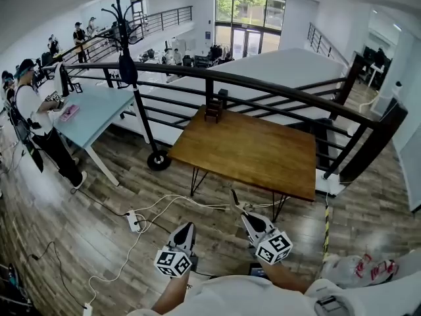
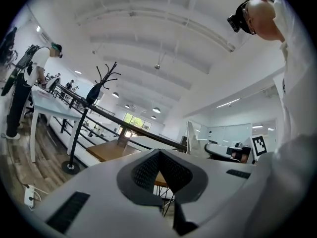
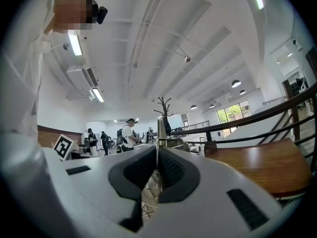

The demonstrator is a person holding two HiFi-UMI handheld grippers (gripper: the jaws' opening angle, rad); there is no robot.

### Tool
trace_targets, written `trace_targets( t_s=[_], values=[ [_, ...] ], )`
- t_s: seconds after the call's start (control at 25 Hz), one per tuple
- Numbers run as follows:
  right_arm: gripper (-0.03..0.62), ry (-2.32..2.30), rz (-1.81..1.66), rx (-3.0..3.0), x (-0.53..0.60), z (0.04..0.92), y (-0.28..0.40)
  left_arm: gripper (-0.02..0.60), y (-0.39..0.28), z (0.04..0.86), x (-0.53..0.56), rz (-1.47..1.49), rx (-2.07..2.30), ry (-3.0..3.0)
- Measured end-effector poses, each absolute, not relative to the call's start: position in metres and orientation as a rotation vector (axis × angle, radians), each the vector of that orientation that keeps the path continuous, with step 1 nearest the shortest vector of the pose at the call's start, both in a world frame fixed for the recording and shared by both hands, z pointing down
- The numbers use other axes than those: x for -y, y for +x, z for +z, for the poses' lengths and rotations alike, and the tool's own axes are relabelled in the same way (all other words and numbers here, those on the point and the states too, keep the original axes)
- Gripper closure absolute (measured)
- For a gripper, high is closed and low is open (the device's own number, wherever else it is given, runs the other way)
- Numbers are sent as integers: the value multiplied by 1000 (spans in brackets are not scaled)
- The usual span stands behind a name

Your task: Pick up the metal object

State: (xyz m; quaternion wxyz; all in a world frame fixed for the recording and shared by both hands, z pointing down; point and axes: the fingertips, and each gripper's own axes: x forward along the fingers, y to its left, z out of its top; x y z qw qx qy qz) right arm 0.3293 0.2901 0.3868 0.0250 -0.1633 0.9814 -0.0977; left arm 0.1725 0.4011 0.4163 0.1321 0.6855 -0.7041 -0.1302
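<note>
My right gripper [image 1: 242, 209] is held low in front of the wooden table [image 1: 263, 157], and its jaws are shut on a thin flat metal strip [image 3: 160, 129]. The strip stands up from between the pads, and in the head view the strip [image 1: 233, 197] pokes out past the tips toward the table's near edge. My left gripper [image 1: 189, 227] hangs beside it to the left, over the floor. In the left gripper view the left gripper [image 2: 159, 153] has its jaws together with nothing between them.
A small dark stand [image 1: 212, 110] sits at the table's far edge against a black railing [image 1: 276, 91]. A coat rack [image 1: 128, 51] and a light blue desk [image 1: 92, 110] with a person are at the left. White cables and a power strip [image 1: 133, 221] lie on the floor.
</note>
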Motion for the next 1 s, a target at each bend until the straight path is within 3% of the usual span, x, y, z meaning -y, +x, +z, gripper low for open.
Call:
trace_targets(
  t_s=[0.48, 1.0],
  values=[
    [568, -531, -378, -3013, -229, 409, 295, 568, 142, 432, -341, -370, 1959, 2024],
    [568, -454, -424, -2949, -56, 384, 215, 568, 63, 395, -183, -319, 1999, 2047]
  ],
)
